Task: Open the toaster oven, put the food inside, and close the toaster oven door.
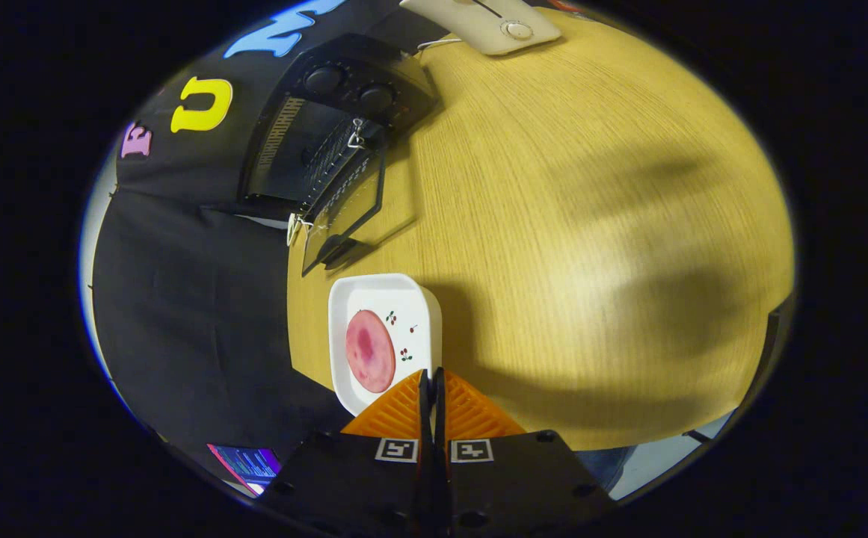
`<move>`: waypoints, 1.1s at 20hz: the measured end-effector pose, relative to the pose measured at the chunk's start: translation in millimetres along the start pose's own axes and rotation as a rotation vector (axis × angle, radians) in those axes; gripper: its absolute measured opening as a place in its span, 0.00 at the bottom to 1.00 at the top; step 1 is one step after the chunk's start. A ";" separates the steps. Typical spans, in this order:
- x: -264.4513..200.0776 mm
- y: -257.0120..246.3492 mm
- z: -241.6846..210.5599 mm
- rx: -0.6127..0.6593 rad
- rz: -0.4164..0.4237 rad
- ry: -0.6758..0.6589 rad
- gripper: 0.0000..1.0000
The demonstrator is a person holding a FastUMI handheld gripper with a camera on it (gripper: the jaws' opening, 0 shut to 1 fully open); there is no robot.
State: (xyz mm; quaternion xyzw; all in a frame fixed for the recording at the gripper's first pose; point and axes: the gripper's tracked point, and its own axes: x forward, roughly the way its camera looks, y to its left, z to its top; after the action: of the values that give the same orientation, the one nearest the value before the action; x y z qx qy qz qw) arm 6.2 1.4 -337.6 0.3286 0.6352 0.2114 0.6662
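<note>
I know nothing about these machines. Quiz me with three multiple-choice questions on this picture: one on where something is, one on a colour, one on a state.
1. Where is the white tray?
A. inside the oven
B. held at its rim by the hand-held gripper, off the table
C. on the floor

2. What colour is the round food slice?
A. pink
B. green
C. blue

3. The toaster oven door is:
A. shut
B. open
C. missing

Answers:
1 B, the fingers pinch its near edge.
2 A, it shows pink on the tray.
3 B, the glass door hangs down.
</note>
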 end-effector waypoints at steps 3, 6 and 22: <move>3.7 3.3 4.3 0.052 0.023 -0.084 0.02; 5.0 0.9 6.4 0.102 0.031 -0.174 0.02; 34.6 27.5 71.3 0.438 0.089 -0.491 0.02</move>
State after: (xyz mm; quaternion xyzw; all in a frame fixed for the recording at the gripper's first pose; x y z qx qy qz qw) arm 83.7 32.7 -344.3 0.5324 0.4712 0.0133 0.7031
